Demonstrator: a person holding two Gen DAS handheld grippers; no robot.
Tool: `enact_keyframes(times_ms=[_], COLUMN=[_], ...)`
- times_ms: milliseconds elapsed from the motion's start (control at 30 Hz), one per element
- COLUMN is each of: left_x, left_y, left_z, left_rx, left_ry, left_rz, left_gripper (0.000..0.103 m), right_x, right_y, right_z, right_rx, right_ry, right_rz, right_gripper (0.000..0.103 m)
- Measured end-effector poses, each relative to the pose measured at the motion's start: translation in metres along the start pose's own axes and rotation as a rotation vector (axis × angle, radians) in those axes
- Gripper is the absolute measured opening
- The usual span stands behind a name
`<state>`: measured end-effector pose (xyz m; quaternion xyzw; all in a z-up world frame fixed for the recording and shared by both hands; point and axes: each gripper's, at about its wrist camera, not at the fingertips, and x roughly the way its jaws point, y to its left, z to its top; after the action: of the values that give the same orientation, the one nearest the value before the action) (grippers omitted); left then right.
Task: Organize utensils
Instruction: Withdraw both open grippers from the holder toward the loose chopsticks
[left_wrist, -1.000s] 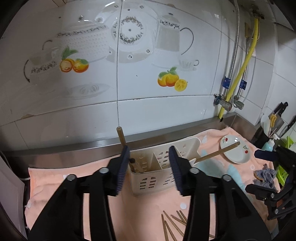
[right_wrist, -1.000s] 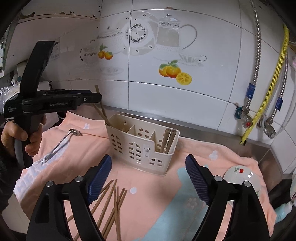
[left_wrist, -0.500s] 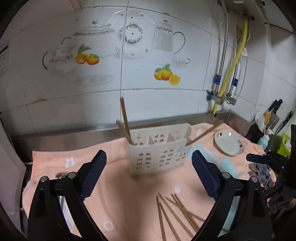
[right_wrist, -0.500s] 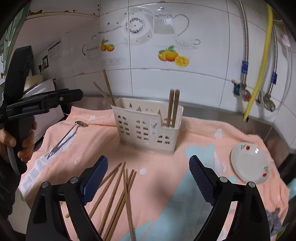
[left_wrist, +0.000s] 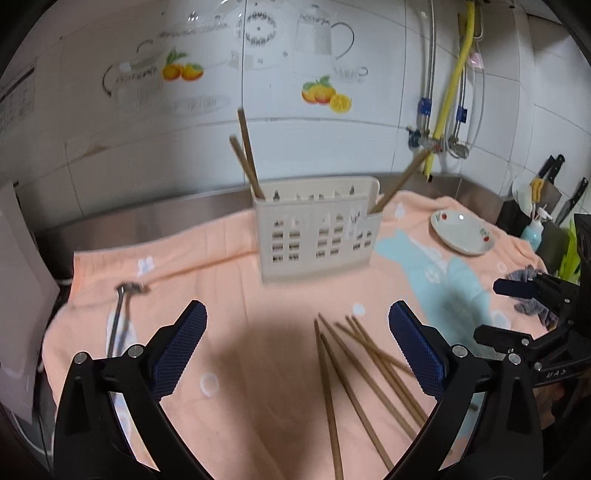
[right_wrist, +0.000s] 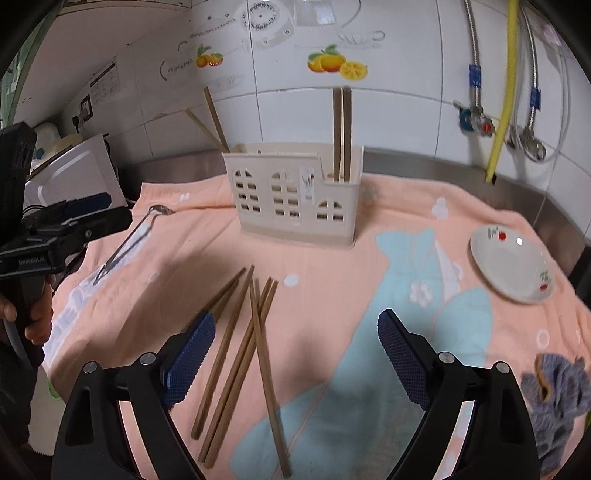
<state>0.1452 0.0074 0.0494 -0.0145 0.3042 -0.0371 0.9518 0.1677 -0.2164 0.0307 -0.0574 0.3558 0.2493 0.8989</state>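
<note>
A cream slotted utensil holder (left_wrist: 317, 236) (right_wrist: 295, 199) stands on the peach towel (left_wrist: 229, 266). Brown chopsticks lean out of its left end (left_wrist: 247, 155) and its right end (right_wrist: 341, 133). Several loose chopsticks (left_wrist: 354, 365) (right_wrist: 240, 343) lie on the towel in front. My left gripper (left_wrist: 295, 310) hangs back from the holder; its jaws are opening with nothing between them. My right gripper (right_wrist: 295, 317) stands open just above the loose chopsticks, with some of them lying between its fingers. A metal spoon (left_wrist: 120, 317) (right_wrist: 129, 240) lies at the left.
A small white plate (right_wrist: 511, 264) sits on the towel at the right, a grey crumpled cloth (right_wrist: 561, 387) nearer the front. Pipes and a yellow hose (right_wrist: 502, 92) run down the tiled wall. Knives (left_wrist: 554, 173) stand at far right. A hand (right_wrist: 33, 325) holds the left gripper.
The left gripper's jaws spread wide as it drew back and down from the holder, leaving chopsticks standing in its left end. The right gripper sank closer to the loose chopsticks.
</note>
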Motion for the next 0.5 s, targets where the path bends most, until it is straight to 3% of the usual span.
enact_keyframes(times_ms=[500], left_x=[-0.010], left_y=[0.006], left_z=[-0.049], left_rx=[-0.044], left_ry=[0.051], left_rz=[0.046], left_gripper=[0.098], right_x=[0.006], right_y=[0.010], right_z=[-0.056], right_rx=[-0.008], right_ry=[0.053], right_rz=[-0.019], right_gripper=[0.084])
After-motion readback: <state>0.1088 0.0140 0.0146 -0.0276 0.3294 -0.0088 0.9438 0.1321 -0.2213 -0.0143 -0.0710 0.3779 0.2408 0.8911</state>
